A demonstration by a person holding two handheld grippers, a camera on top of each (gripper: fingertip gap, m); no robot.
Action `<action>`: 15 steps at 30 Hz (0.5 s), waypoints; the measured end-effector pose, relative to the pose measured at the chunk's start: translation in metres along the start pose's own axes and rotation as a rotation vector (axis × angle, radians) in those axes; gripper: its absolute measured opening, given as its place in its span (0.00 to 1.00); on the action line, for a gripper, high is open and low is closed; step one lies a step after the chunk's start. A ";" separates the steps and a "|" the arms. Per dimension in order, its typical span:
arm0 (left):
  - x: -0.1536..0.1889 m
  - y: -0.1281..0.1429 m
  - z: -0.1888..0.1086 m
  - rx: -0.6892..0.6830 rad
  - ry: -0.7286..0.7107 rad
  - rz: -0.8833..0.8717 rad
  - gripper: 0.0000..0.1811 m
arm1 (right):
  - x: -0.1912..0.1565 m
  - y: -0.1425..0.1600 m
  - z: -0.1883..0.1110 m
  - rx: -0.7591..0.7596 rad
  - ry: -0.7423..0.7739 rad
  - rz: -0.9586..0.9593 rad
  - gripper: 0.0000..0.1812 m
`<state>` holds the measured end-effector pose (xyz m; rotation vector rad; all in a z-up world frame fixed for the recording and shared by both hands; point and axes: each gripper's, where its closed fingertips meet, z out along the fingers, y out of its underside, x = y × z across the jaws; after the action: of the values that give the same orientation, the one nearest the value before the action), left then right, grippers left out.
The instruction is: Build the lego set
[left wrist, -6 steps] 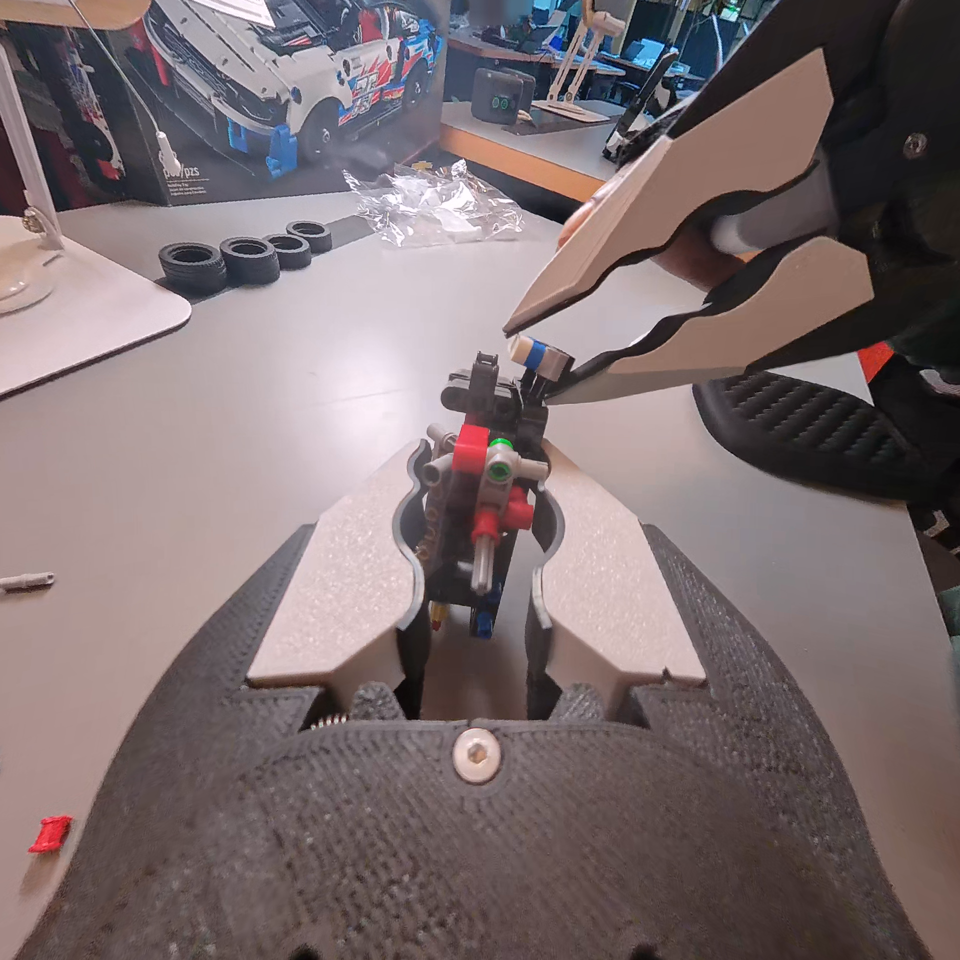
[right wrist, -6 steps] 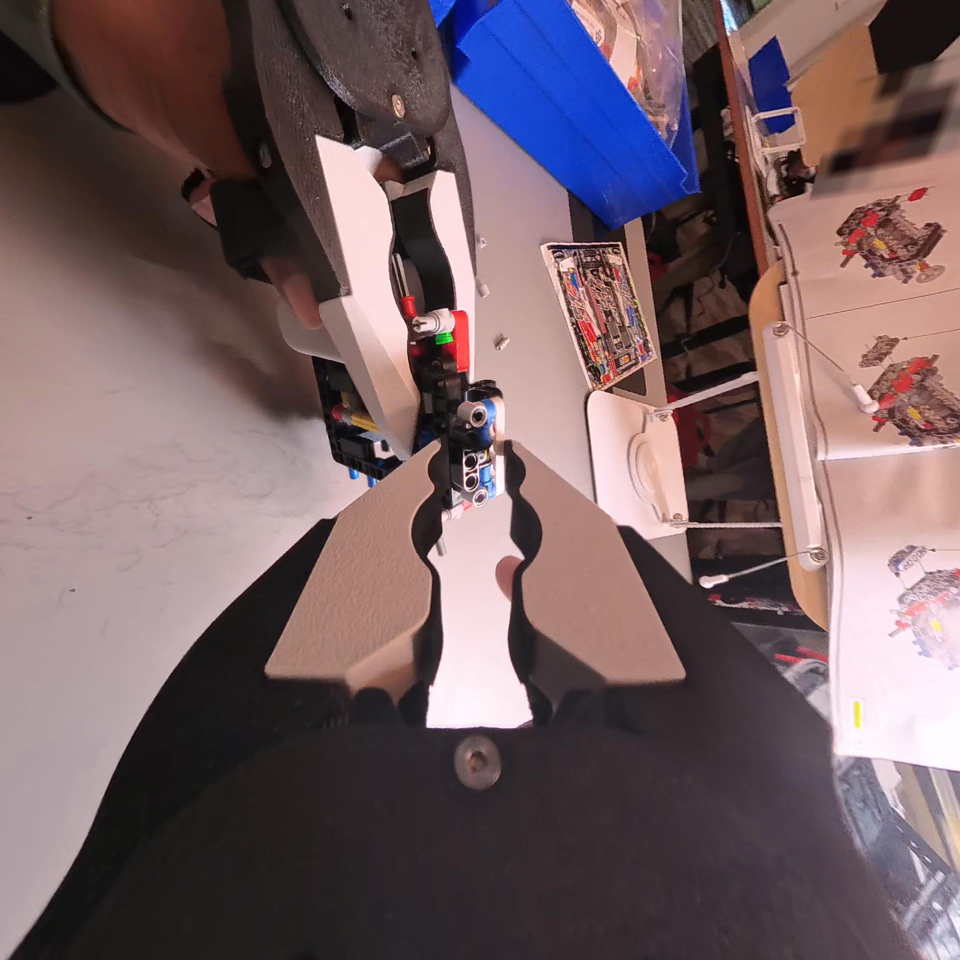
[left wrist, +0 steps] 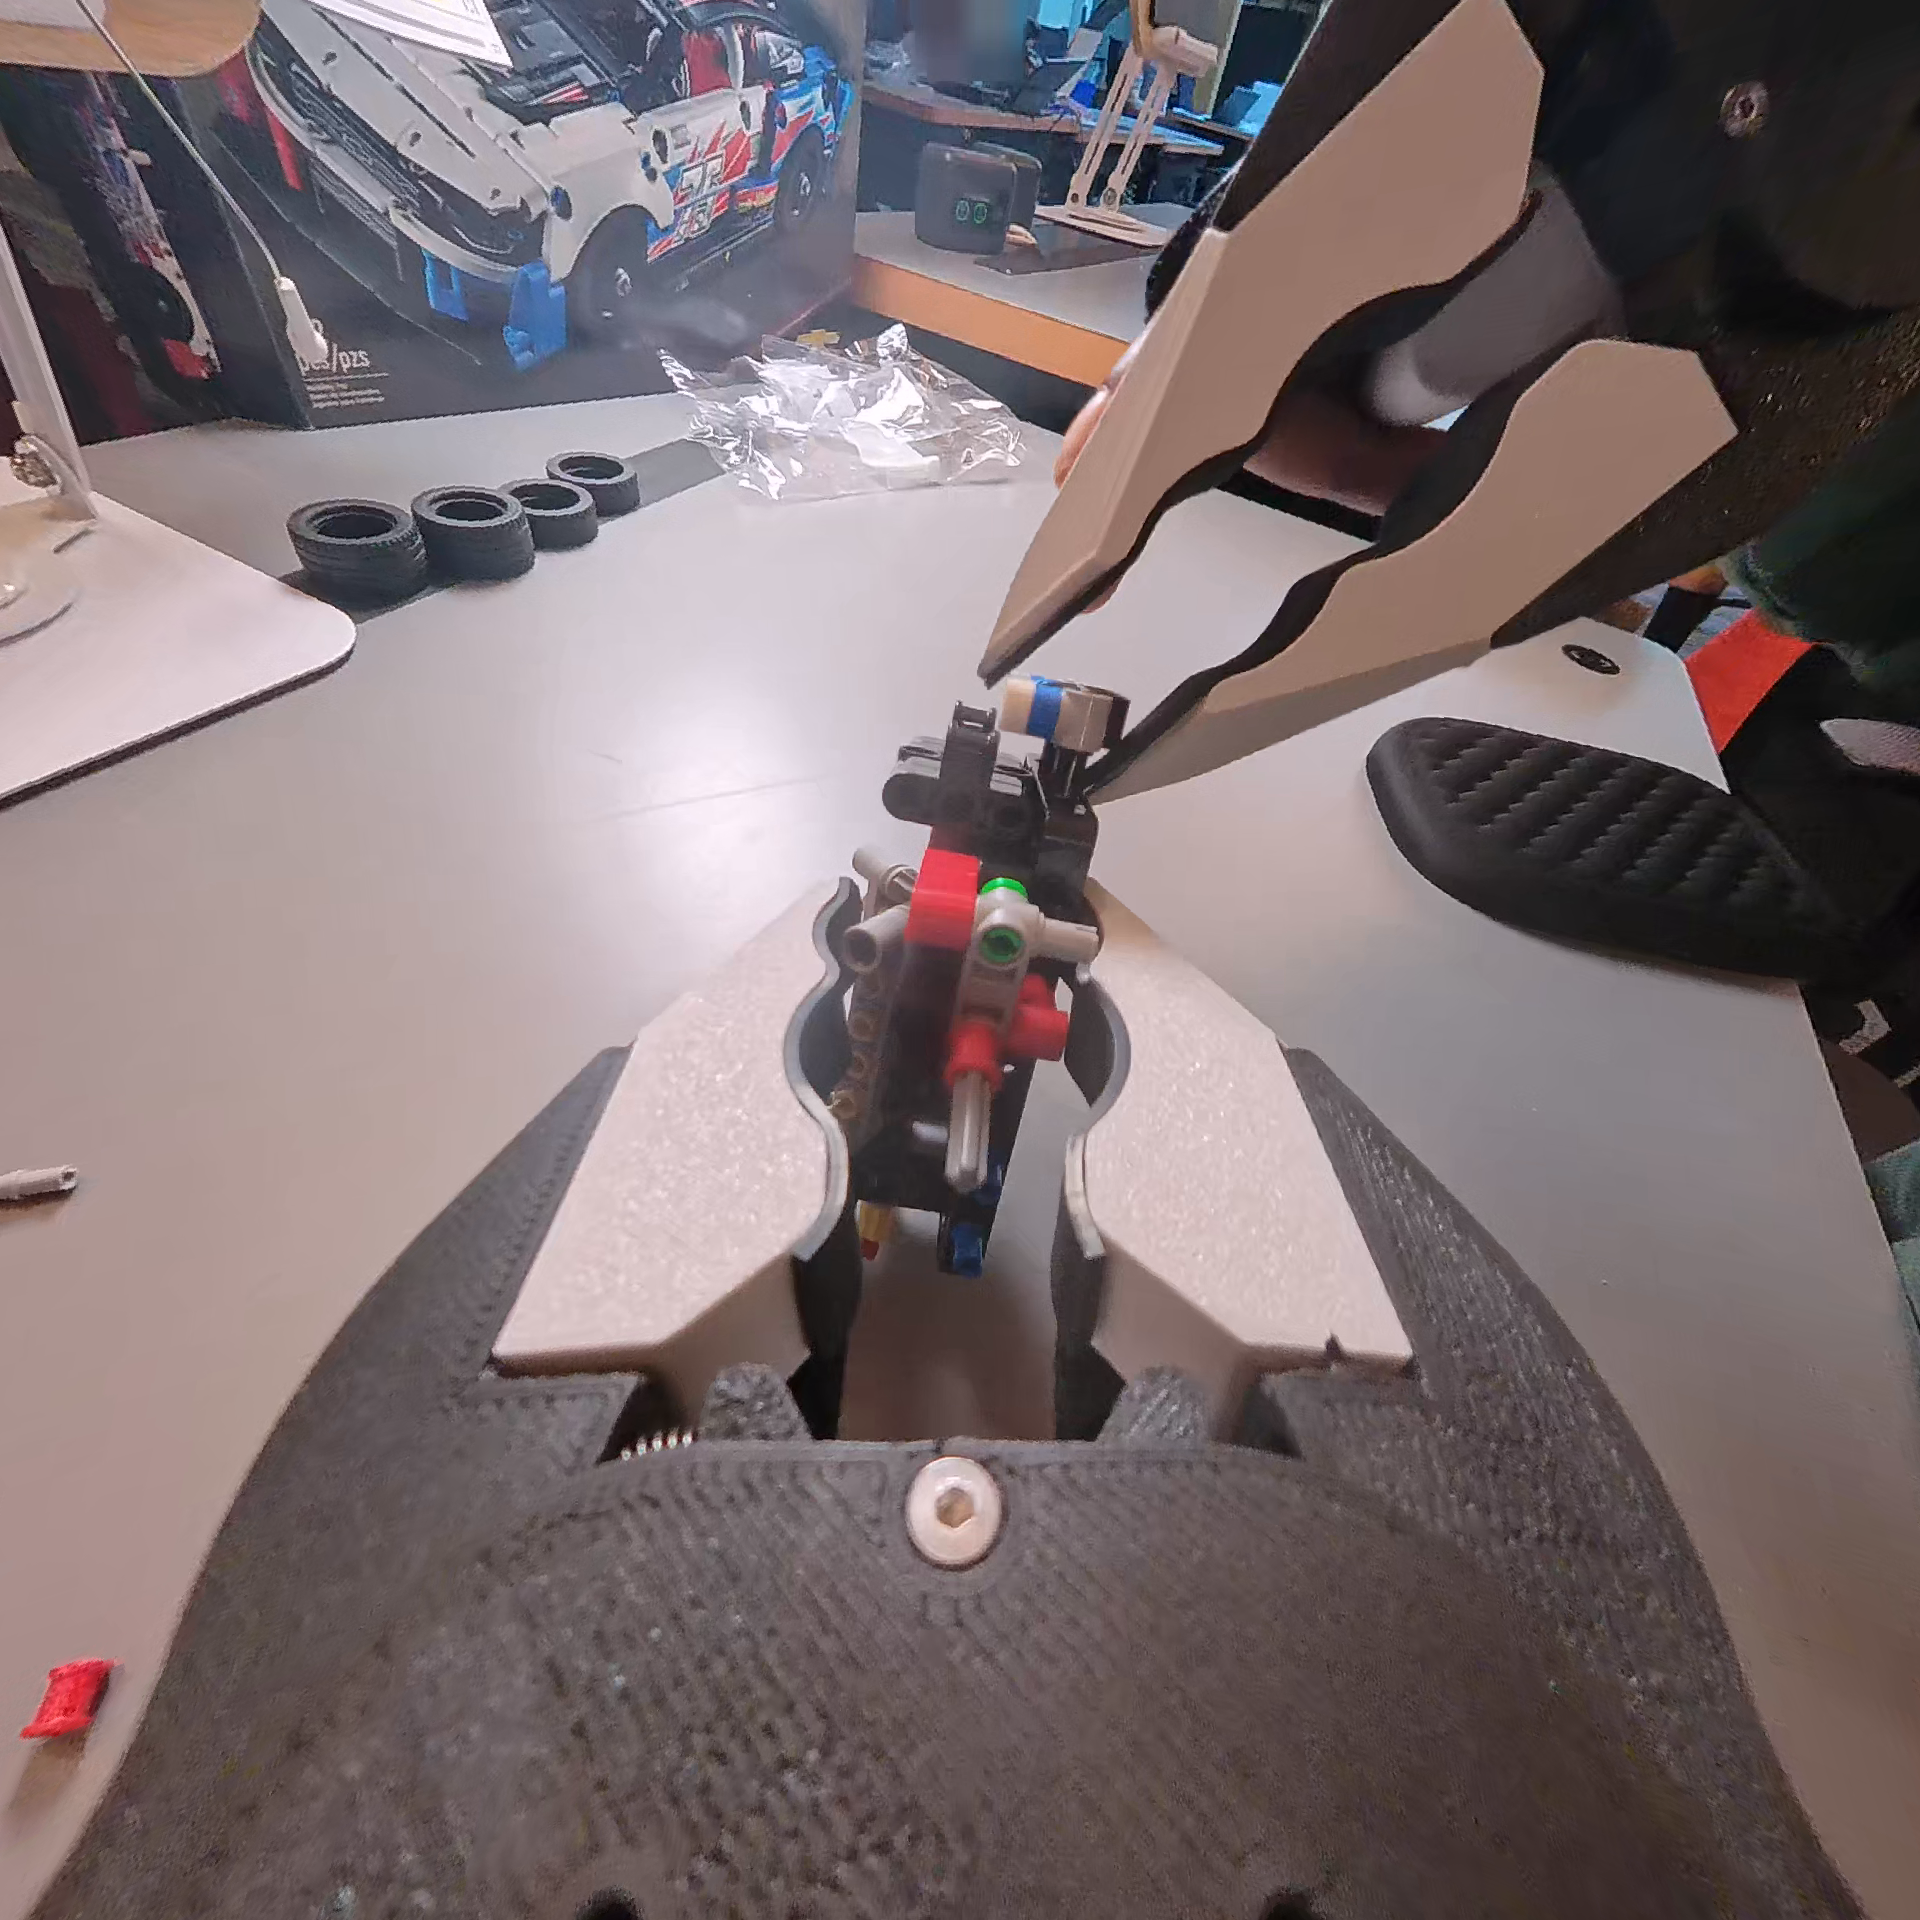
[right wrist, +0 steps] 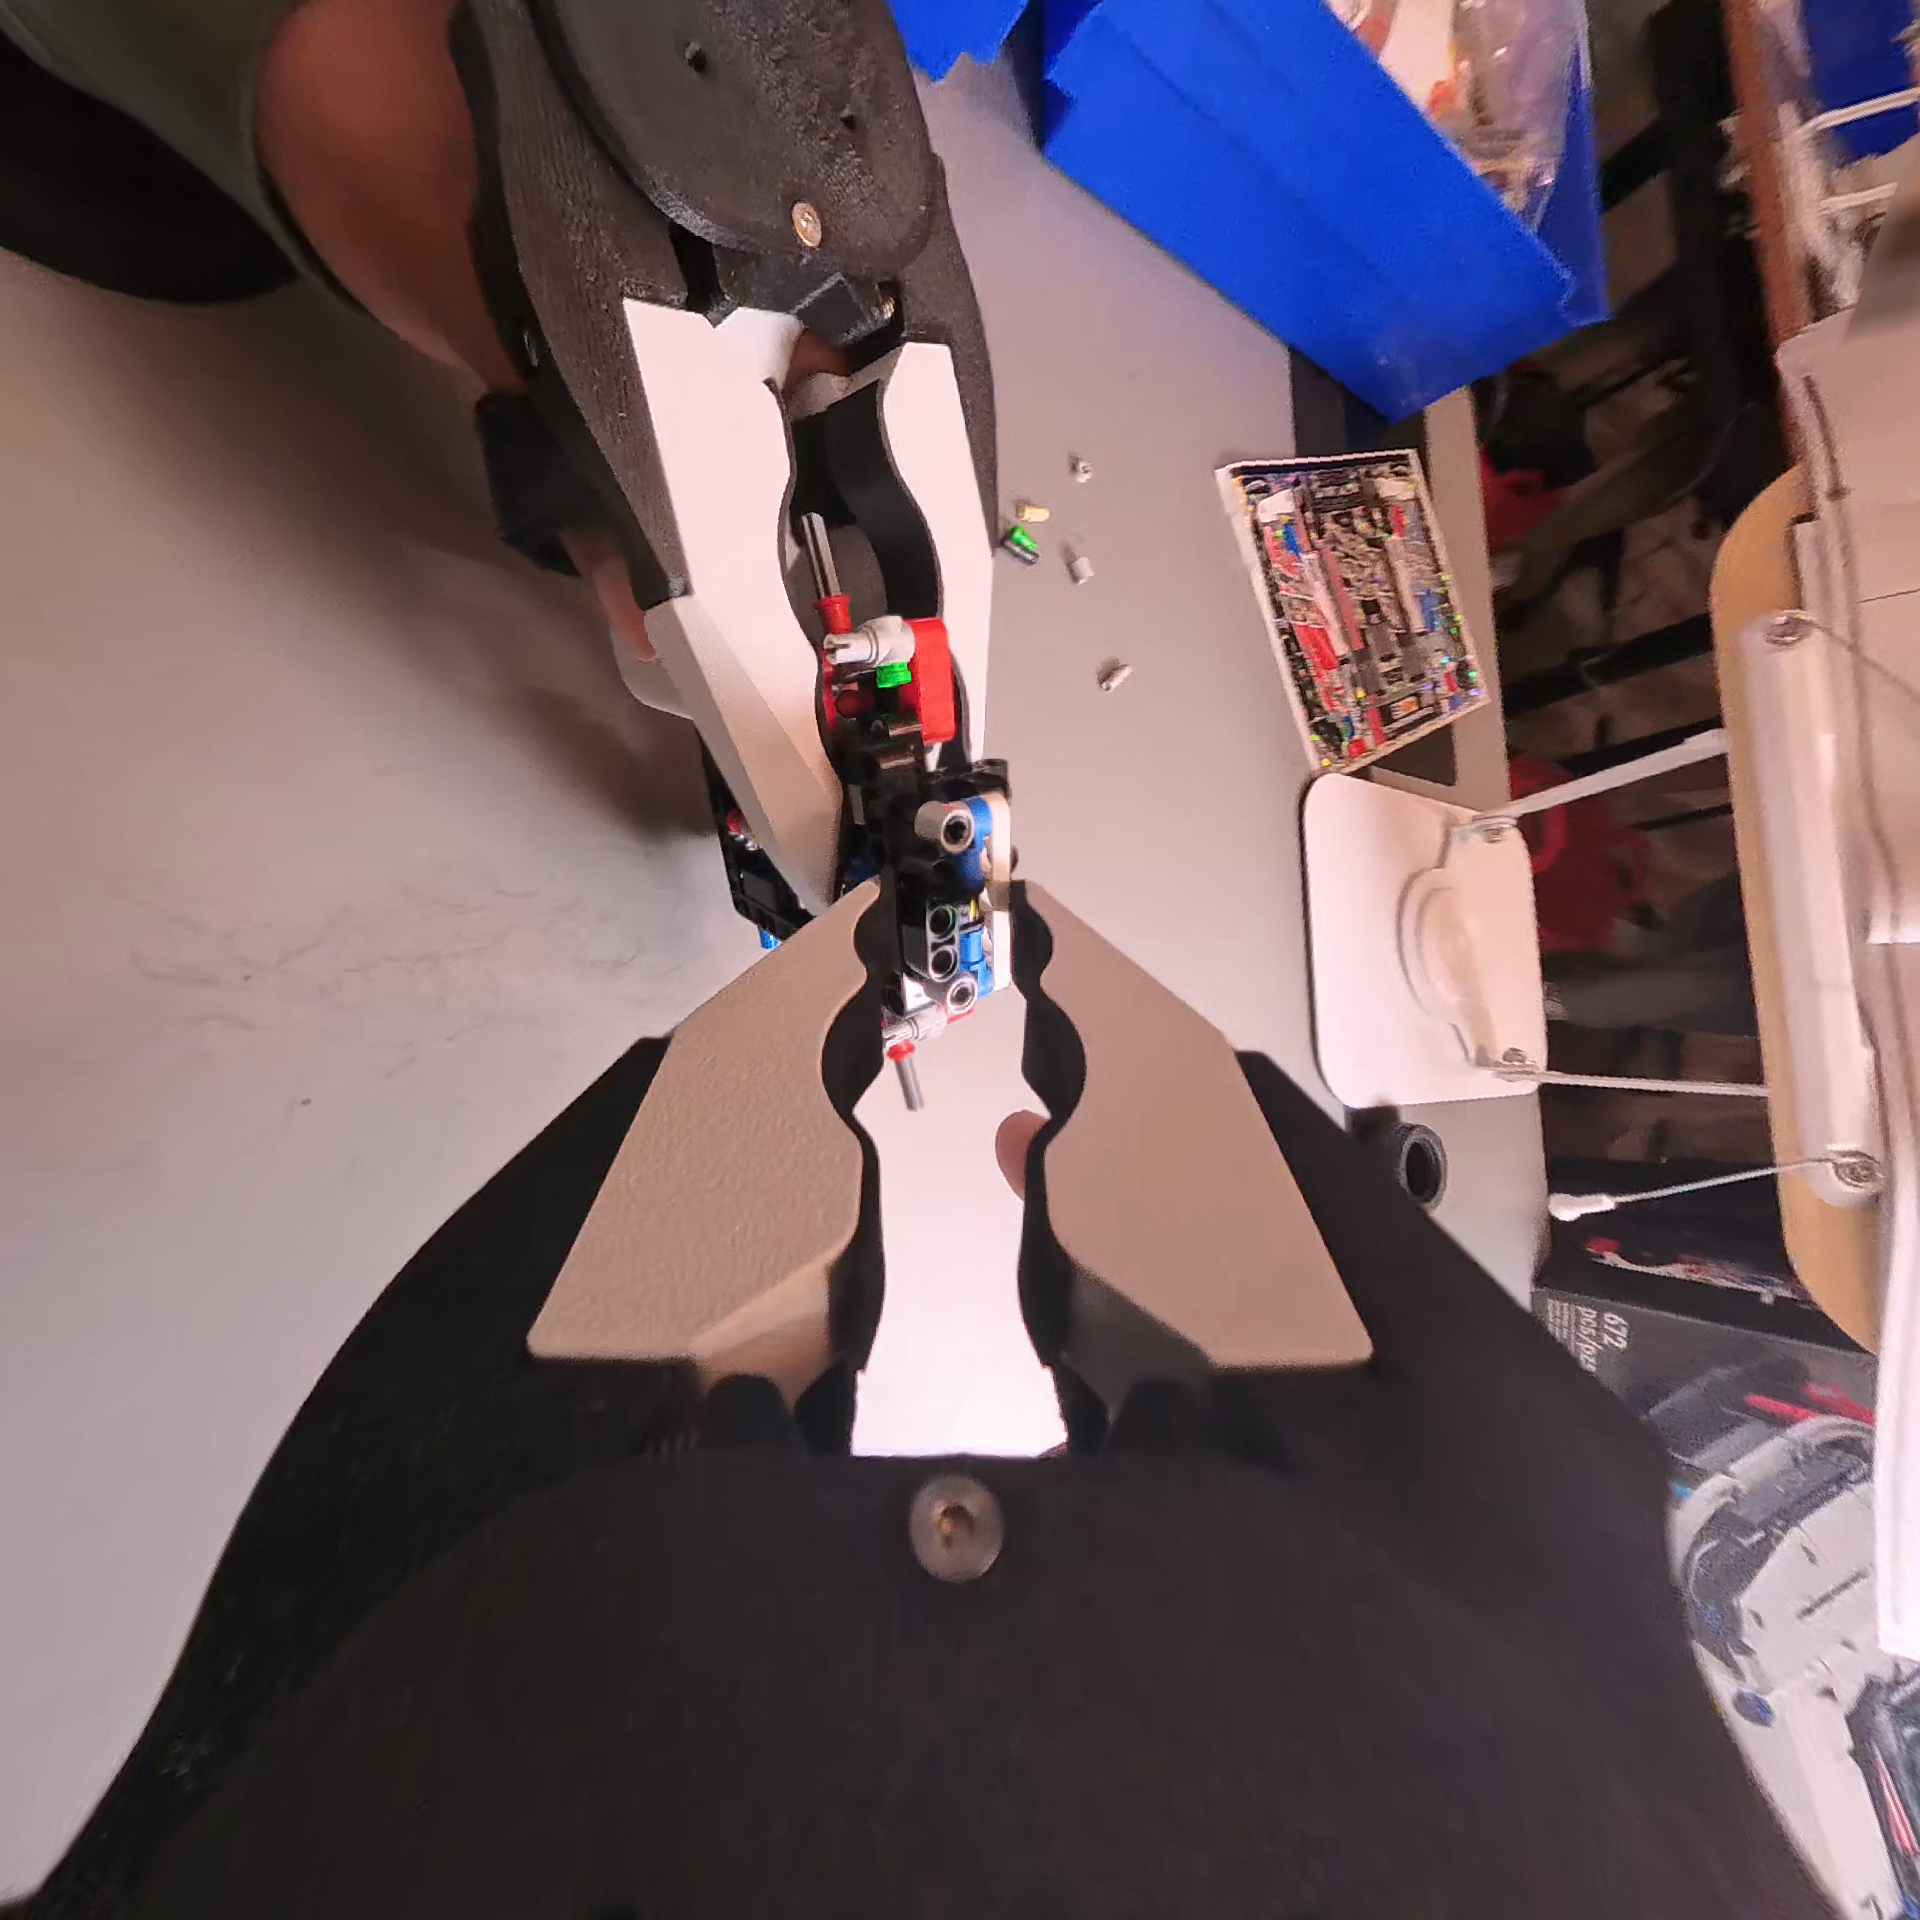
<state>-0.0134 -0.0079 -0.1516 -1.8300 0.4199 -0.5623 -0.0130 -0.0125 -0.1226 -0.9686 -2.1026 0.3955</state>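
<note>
A small lego assembly point(left wrist: 966, 997) of black beams with red, grey and green connectors sits upright between the fingers of my left gripper point(left wrist: 966, 904), which is shut on it above the grey table point(left wrist: 416, 935). My right gripper point(left wrist: 1044, 738) comes in from the upper right, its jaws closed on the white, blue and grey piece point(left wrist: 1060, 712) on top of the assembly. In the right wrist view the right gripper point(right wrist: 945, 899) pinches that end of the assembly point(right wrist: 945, 935), with the left gripper point(right wrist: 904, 821) opposite it. A person's fingertip point(right wrist: 1018, 1143) shows between the right fingers.
Several black tyres point(left wrist: 457, 525), a crumpled clear bag point(left wrist: 842, 416) and the set box point(left wrist: 499, 208) stand at the back. A red piece point(left wrist: 68, 1696) and a grey pin point(left wrist: 36, 1182) lie on the left. Blue bins point(right wrist: 1299, 187), a sticker sheet point(right wrist: 1351, 613), loose small parts point(right wrist: 1075, 566) and a white stand base point(right wrist: 1413, 935) are to the right. The grippers are tip to tip, or close to it.
The right gripper has turned a little, so its view has shifted. Both grippers keep their hold on the assembly.
</note>
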 end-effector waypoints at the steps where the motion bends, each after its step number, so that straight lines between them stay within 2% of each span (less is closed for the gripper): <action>1: 0.000 0.000 0.000 0.003 0.002 -0.002 0.20 | -0.001 0.000 0.000 -0.010 -0.013 -0.002 0.11; 15: 0.001 -0.002 -0.003 0.043 0.041 -0.050 0.20 | -0.001 -0.006 -0.001 -0.010 -0.031 0.003 0.17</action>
<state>-0.0139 -0.0106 -0.1489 -1.7942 0.3876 -0.6395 -0.0148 -0.0178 -0.1188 -0.9774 -2.1324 0.4046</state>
